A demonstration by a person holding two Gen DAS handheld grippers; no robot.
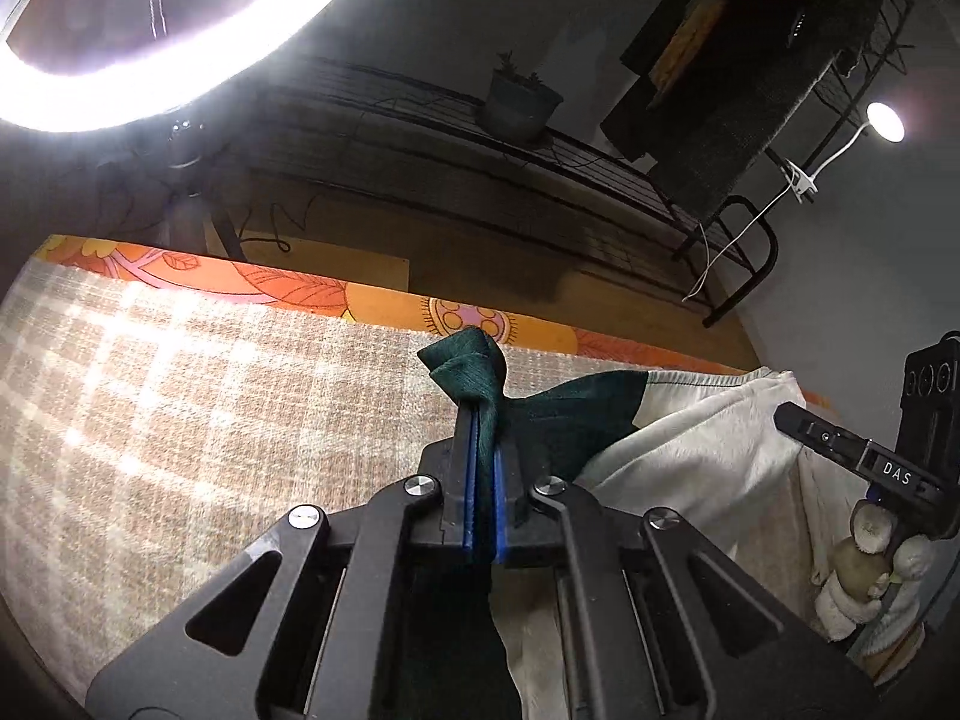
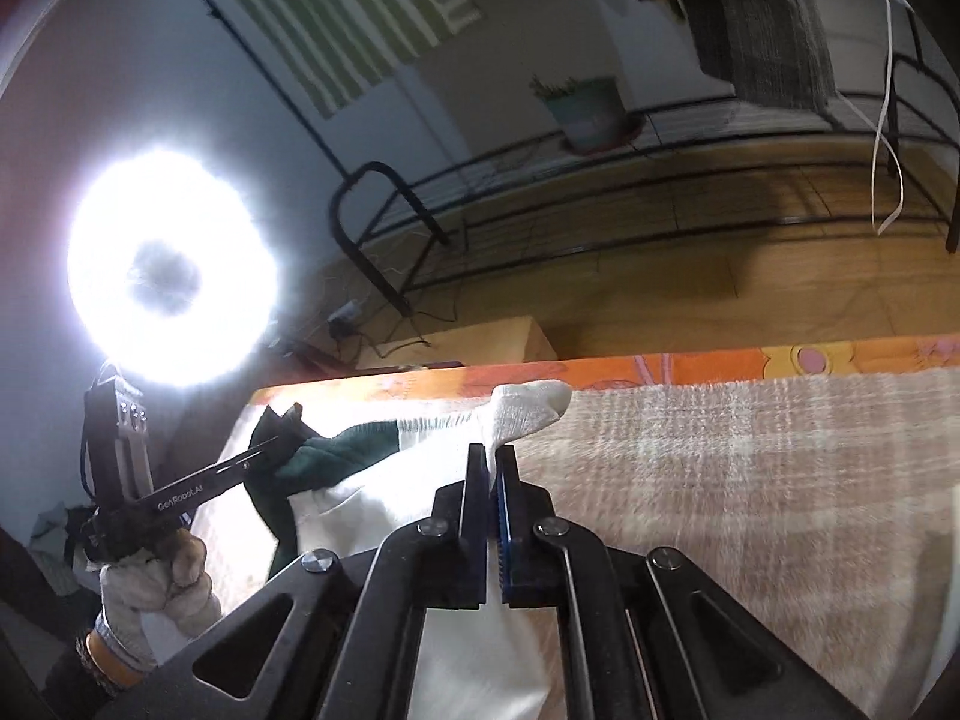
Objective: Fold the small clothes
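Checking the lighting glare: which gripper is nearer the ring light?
Left. The left gripper, shut on the garment's green end, sits just below the ring light. The right gripper pinches the white end, farther to its right.

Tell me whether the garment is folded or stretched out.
Stretched out: left hand-held gripper pinches the garment at its green end, right hand-held gripper its white end.

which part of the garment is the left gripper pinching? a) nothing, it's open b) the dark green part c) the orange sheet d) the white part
b: in the left wrist view the left gripper is shut on the dark green part of the garment, which bunches out above the fingertips, while the right gripper is shut on the white part.
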